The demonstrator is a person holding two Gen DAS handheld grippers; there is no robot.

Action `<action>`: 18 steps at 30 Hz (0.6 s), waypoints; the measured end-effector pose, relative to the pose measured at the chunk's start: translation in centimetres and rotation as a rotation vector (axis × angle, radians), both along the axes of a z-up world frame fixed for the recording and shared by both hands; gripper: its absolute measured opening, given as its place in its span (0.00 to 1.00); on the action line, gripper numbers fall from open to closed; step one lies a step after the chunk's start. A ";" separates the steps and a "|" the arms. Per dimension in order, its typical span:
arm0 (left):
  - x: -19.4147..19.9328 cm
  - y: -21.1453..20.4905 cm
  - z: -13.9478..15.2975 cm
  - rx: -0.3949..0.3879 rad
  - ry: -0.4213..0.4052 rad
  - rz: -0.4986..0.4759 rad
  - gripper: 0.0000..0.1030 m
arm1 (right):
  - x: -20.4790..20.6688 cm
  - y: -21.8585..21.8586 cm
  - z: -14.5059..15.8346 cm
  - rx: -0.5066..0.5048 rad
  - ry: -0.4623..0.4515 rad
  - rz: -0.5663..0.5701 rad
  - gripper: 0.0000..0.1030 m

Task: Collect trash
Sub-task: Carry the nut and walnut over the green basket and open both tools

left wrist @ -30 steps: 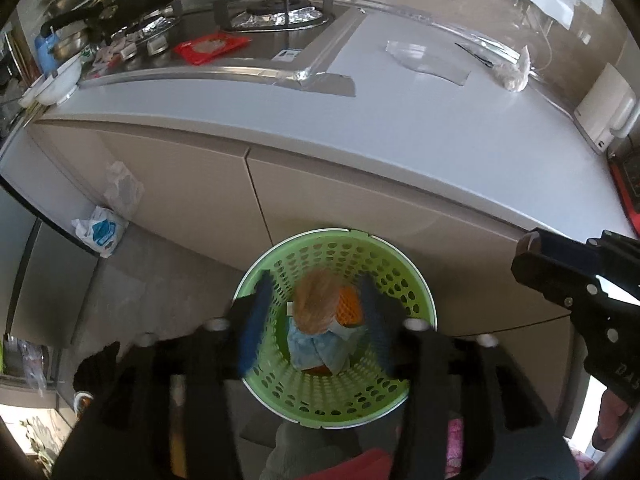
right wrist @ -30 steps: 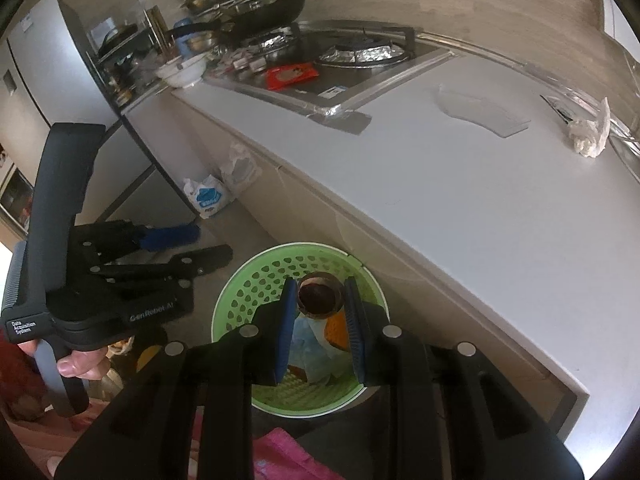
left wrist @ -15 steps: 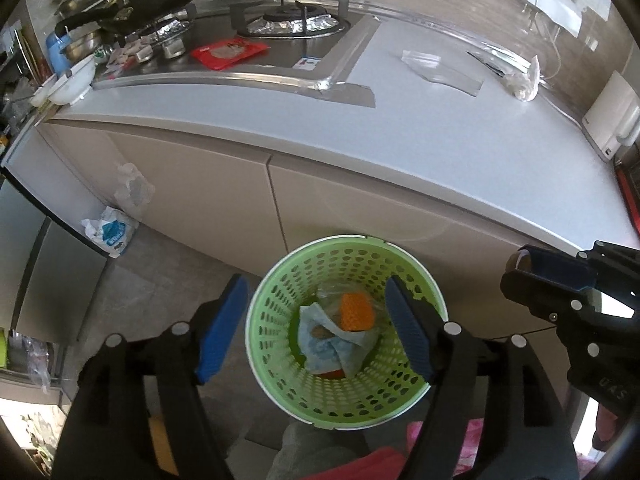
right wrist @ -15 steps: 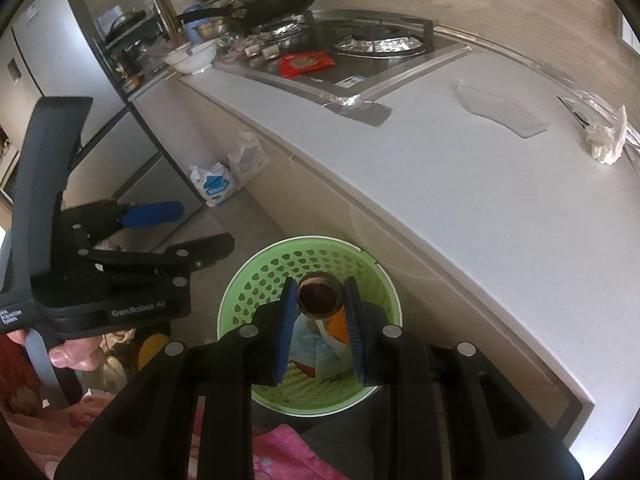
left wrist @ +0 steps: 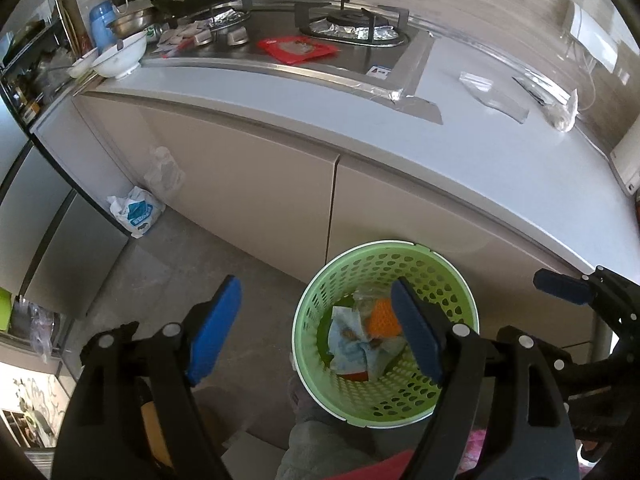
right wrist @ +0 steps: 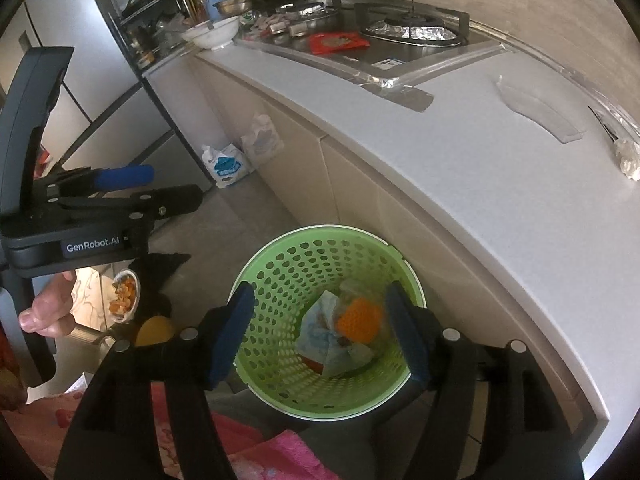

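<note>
Both the left gripper (left wrist: 316,326) and the right gripper (right wrist: 320,330) hang with jaws opening and nothing between them above a green perforated basket (right wrist: 280,280) on the floor against the white counter (right wrist: 500,168), holding crumpled blue paper (right wrist: 320,336) and an orange piece (right wrist: 358,318)

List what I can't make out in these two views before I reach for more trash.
- Basket bottom, both views: blue tissue and orange piece cover what lies beneath.
- Red scrap, left view: mostly under the tissue.
- Crumpled white wad on the counter, right view: at the picture's edge, too small to identify.
- Right hand-held gripper, left view: cut off by the edge.
</note>
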State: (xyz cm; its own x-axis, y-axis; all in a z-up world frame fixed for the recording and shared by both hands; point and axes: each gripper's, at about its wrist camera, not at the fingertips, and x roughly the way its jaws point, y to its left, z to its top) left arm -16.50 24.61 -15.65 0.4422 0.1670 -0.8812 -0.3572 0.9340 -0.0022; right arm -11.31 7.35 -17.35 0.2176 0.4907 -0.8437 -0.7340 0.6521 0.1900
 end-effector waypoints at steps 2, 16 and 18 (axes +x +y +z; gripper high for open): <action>0.1 -0.4 0.1 0.001 -0.004 -0.011 0.72 | 0.1 -0.5 0.3 0.002 -0.008 -0.014 0.70; 4.5 -4.5 2.2 0.002 -0.035 -0.152 0.81 | 3.5 -5.4 2.0 0.013 -0.064 -0.180 0.89; 5.9 -5.4 2.8 -0.003 -0.046 -0.187 0.81 | 4.2 -6.4 2.3 0.015 -0.074 -0.209 0.90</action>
